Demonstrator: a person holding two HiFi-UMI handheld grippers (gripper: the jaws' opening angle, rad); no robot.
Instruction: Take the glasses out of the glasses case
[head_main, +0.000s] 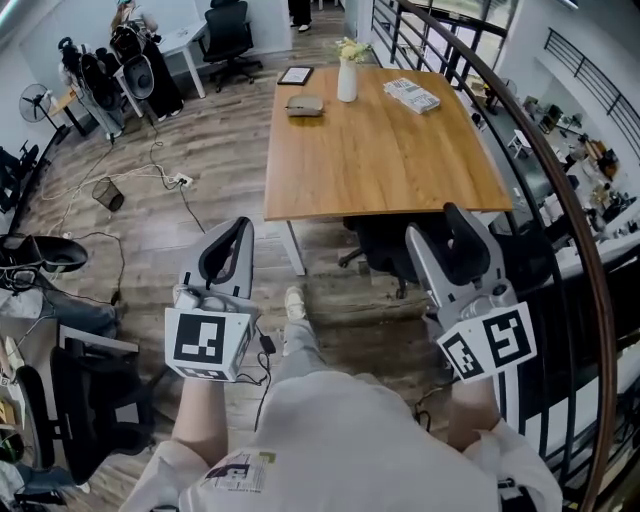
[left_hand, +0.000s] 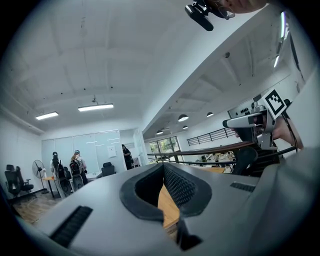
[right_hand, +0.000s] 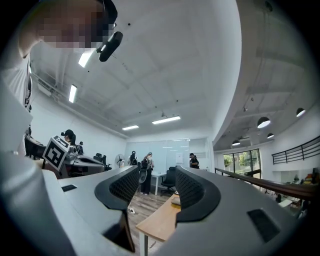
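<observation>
Progress on the task is nil as far as the views show. The glasses case (head_main: 305, 105) lies on the tabletop (head_main: 390, 170), well ahead of both sets of fingers and untouched, and no glasses are visible outside it. At this range it cannot be determined whether the case is open or closed. In judgement, every step remains: approach the tabletop, steady the case, open it and lift the glasses out. The left gripper (head_main: 240, 228) is held roughly level in front of the body, pointing toward the tabletop. Its fingers are closed tip to tip with nothing between them. The right gripper (head_main: 436, 224) is held alongside, well apart from the left and also roughly level. Its fingers stand wide and grip nothing. In the right gripper view the case (right_hand: 175, 201) appears in the gap between the fingers, far beyond their tips. Bare floor (head_main: 200, 180) separates both sets of fingertips from the near edge of the tabletop.
</observation>
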